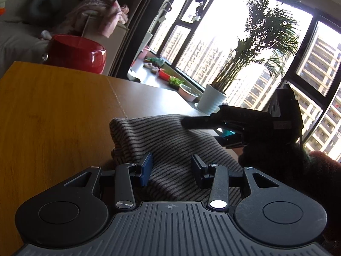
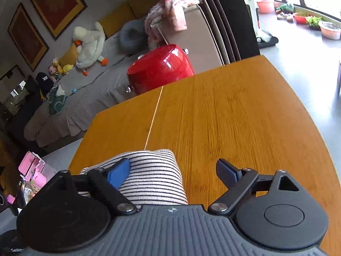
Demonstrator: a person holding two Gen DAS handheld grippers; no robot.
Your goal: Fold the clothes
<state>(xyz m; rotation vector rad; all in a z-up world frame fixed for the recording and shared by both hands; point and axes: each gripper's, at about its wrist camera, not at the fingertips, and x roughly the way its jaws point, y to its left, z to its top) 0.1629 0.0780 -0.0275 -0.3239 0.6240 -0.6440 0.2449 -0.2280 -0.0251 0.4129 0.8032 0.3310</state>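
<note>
A folded garment with thin dark stripes on light grey point(image 1: 162, 136) lies on the wooden table point(image 1: 53, 106). My left gripper point(image 1: 172, 168) hovers over its near part, open, with cloth below the gap and nothing pinched. My right gripper point(image 1: 202, 131) comes in from the right, held by a dark-sleeved hand, with its upper finger resting over the garment's far edge. In the right wrist view the same striped garment point(image 2: 153, 177) sits under the left blue pad of my right gripper point(image 2: 173, 173), which stands wide open over the table point(image 2: 234, 117).
A glossy red pot point(image 2: 162, 68) stands just beyond the table's far edge. Behind it are a grey sofa with a plush duck point(image 2: 89, 44) and a pink blanket point(image 2: 170, 12). A potted palm point(image 1: 213, 100) and bowls stand by the window. Bare wood stretches right of the garment.
</note>
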